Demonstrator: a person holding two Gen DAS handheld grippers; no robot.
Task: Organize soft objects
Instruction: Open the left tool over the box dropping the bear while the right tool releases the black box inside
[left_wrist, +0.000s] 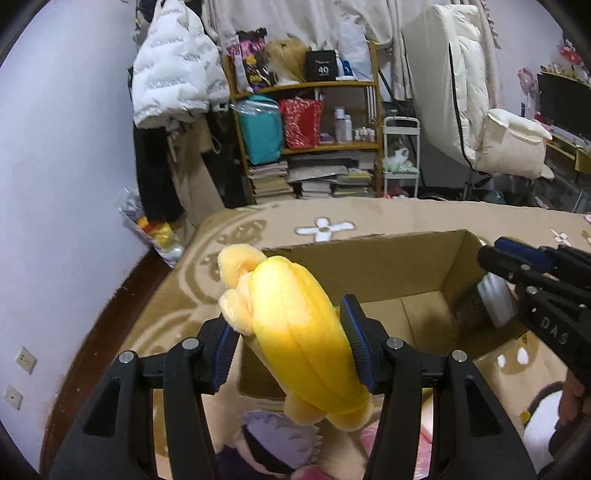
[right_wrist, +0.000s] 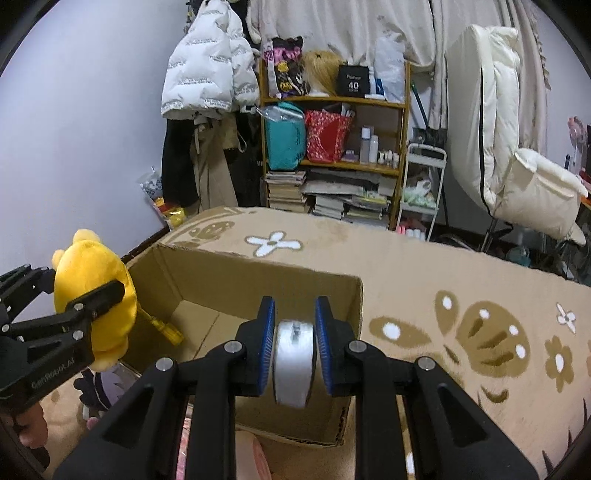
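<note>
A yellow plush toy (left_wrist: 291, 317) hangs over the near left corner of an open cardboard box (left_wrist: 369, 258), with my left gripper (left_wrist: 288, 325) shut on its body. From the right wrist view the same plush (right_wrist: 88, 280) and left gripper (right_wrist: 74, 291) sit at the box's (right_wrist: 258, 280) left rim. My right gripper (right_wrist: 293, 314) is shut on a small white-grey soft object (right_wrist: 293, 362) above the box's near right side. In the left wrist view that gripper (left_wrist: 495, 266) and the white object (left_wrist: 496, 299) reach in from the right.
The box rests on a bed with a beige flower-patterned blanket (right_wrist: 461, 295). A small yellow item (right_wrist: 166, 328) lies inside the box. A purple plush (left_wrist: 280, 435) and pink soft things lie in front of it. Behind the bed stand a shelf (right_wrist: 332, 162), a hanging white jacket (right_wrist: 207, 62) and a cream chair (right_wrist: 517, 147).
</note>
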